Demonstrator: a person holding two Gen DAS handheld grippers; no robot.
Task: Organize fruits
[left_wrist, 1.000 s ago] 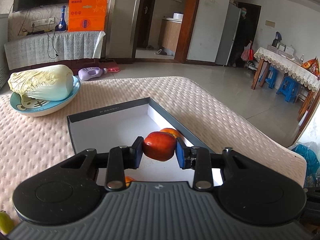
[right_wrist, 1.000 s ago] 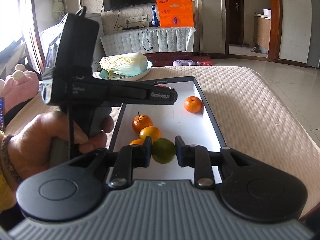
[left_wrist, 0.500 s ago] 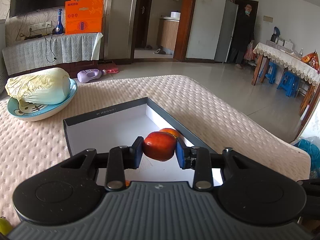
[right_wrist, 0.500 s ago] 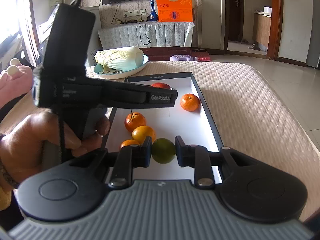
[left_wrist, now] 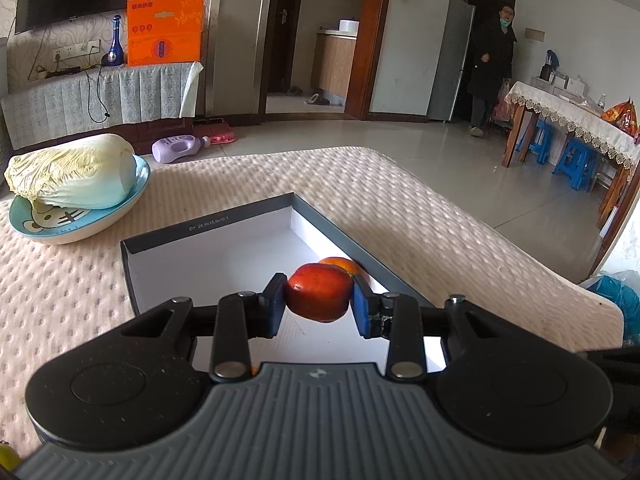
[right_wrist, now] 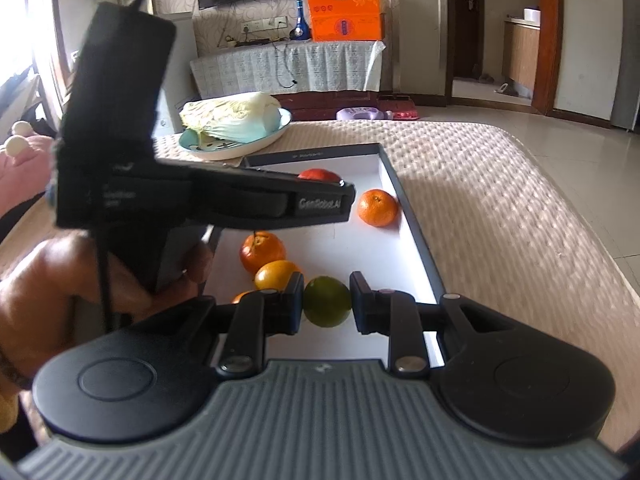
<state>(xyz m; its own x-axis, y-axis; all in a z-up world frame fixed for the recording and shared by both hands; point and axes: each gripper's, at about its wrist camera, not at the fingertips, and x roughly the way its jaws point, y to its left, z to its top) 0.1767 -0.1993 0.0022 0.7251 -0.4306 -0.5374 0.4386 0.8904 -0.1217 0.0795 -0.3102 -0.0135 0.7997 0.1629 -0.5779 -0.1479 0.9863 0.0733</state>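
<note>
on left gripper (right_wrist: 320, 200) ("genrobot.ai" lettering)

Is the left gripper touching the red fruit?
Touching. The left wrist view shows both pads of the left gripper pressed against the red fruit.

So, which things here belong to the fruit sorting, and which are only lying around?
Belong to the job:
- red fruit in the left tool
- green fruit in the right tool
- oranges inside the box
- shallow box

Lying about:
- cabbage on the blue plate
- purple bottle on the floor
- orange carton
</note>
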